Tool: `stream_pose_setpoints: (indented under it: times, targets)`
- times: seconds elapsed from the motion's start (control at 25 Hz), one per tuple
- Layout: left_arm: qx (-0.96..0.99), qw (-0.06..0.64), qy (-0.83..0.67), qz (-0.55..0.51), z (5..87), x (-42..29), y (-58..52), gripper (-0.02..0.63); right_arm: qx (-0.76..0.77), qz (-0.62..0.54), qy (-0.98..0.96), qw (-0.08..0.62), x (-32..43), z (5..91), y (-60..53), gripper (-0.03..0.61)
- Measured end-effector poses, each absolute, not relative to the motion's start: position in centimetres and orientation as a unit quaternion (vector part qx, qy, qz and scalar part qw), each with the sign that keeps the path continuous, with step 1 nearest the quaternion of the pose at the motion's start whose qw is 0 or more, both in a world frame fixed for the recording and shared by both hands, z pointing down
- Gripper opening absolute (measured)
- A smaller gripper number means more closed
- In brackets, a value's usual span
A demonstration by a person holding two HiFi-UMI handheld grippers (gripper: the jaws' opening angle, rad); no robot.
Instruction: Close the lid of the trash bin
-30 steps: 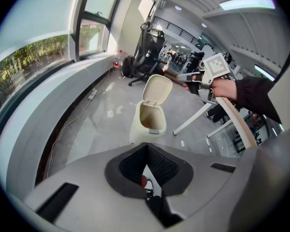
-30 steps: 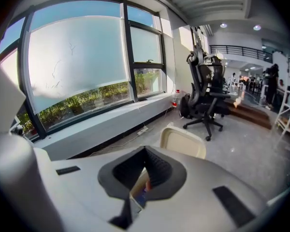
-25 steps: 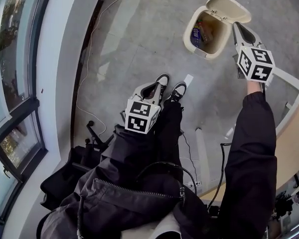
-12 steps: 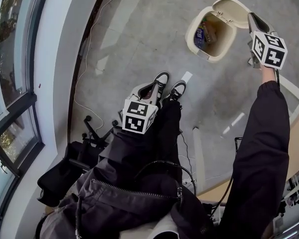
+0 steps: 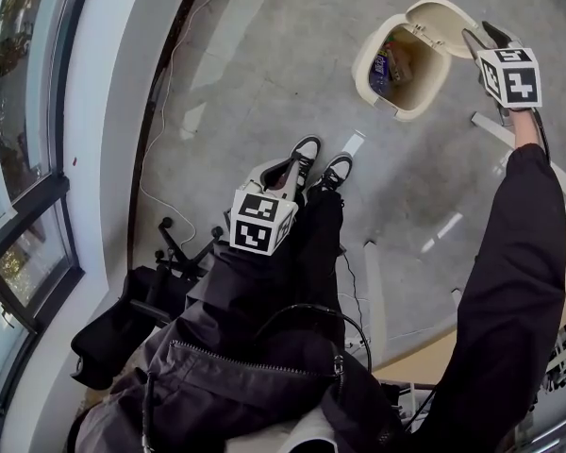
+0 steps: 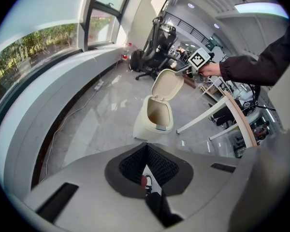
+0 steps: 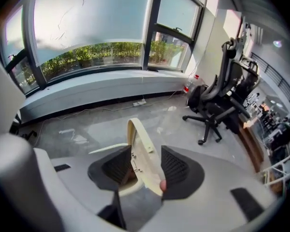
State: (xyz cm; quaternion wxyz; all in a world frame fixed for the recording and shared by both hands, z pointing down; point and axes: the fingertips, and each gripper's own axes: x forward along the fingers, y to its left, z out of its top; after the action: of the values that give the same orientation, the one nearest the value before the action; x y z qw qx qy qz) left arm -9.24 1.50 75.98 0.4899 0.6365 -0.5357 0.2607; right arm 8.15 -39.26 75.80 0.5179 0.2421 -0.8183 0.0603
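The bin [image 5: 370, 91] stands on the grey floor [image 5: 264, 64] with its lid [image 5: 443, 17] tipped up. My right claw [image 5: 481, 36] has just been opening wide. The lid's edge sits between its jaws, not squeezed. My left claw [image 5: 288, 170] is closed on nothing, above my 2 shoes [image 5: 307, 152].

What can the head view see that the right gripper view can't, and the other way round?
Only the head view shows the rubbish inside the open trash bin, the person's shoes and the left gripper. Only the right gripper view shows its black pads either side of the edge of the lid, not pressing it, and a red-capped bottle. Both show the raised lid between the jaws of the right gripper, which have just been opening.
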Motion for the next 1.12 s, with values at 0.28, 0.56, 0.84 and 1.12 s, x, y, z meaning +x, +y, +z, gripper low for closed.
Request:
stream_pose_setpoints:
  times: [0.28,0.56,0.84,1.12]
  targets:
    - [0.637,0.491,-0.534,0.261,76.1,-9.3,1.7,-0.005,0.242,0.092,-0.825,0.503,8.0,75.6,-37.4,0.193]
    - [0.640,0.492,-0.528,0.264,76.2,-9.0,2.3,-0.005,0.218,0.142,-0.838,0.480,7.3,76.7,-31.3,0.195]
    - [0.643,0.495,-0.519,0.268,76.6,-8.7,3.2,-0.005,0.165,0.248,-0.841,0.453,6.7,80.1,-24.1,0.202]
    - [0.641,0.500,-0.515,0.273,77.7,-8.5,3.9,-0.005,0.115,0.301,-0.826,0.462,6.8,84.2,-20.3,0.202]
